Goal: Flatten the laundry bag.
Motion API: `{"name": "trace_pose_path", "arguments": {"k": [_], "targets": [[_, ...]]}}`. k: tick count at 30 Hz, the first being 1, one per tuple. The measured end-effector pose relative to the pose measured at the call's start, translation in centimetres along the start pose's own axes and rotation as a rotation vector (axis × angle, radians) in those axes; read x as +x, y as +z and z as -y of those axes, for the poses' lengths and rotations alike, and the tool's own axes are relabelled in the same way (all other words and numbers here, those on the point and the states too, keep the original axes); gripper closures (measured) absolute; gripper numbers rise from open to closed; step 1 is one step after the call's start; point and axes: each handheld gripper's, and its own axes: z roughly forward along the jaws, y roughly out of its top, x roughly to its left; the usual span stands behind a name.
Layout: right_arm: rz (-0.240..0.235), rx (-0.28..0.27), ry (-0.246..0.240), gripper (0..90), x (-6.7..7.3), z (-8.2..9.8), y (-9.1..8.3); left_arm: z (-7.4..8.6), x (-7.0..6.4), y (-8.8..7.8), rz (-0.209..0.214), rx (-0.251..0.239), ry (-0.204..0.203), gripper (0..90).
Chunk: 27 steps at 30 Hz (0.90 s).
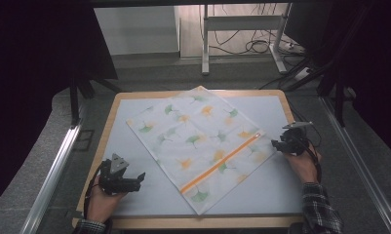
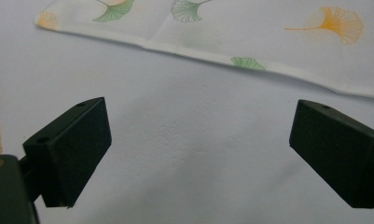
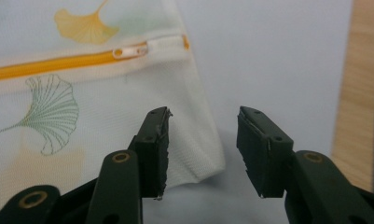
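A white mesh bag [image 1: 200, 144] printed with green and orange ginkgo leaves lies flat and diagonal on the pale mat, its orange zipper [image 1: 222, 161] running along the near right side. In the right gripper view the zipper pull [image 3: 128, 51] sits at the zipper's end near the bag's corner [image 3: 208, 163]. My right gripper [image 1: 277, 145] hovers at that right corner with its jaws apart and nothing between them. My left gripper [image 1: 140, 178] rests at the front left of the table, open wide, short of the bag's edge [image 2: 208, 56].
The pale mat [image 1: 276, 185] covers a wooden table whose rim [image 1: 193, 223] shows all round. Metal rails run along both sides of the table. A desk frame and cables stand on the floor beyond the far edge.
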Motion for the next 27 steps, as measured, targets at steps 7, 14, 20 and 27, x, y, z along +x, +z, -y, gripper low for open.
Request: {"name": "trace_pose_path", "arguments": {"k": [7, 14, 20, 27], "targets": [[-0.048, 0.047, 0.014, 86.8, 0.5, -0.2, 0.3, 0.0, 0.0, 0.0, -0.001, 0.002, 0.003, 5.1], [-0.062, 0.088, 0.004, 88.3, 1.1, -0.2, -0.3, 0.0, -0.1, 0.0, -0.001, -0.001, 0.005, 5.1], [-0.135, 0.107, -0.042, 88.0, 2.9, 0.3, -1.9, 0.0, 0.0, -0.2, -0.001, 0.000, 0.013, 5.1], [-0.173, 0.110, -0.109, 87.7, 5.7, 1.0, -3.0, 0.0, 0.0, -0.4, 0.004, -0.002, 0.007, 5.1]]}}
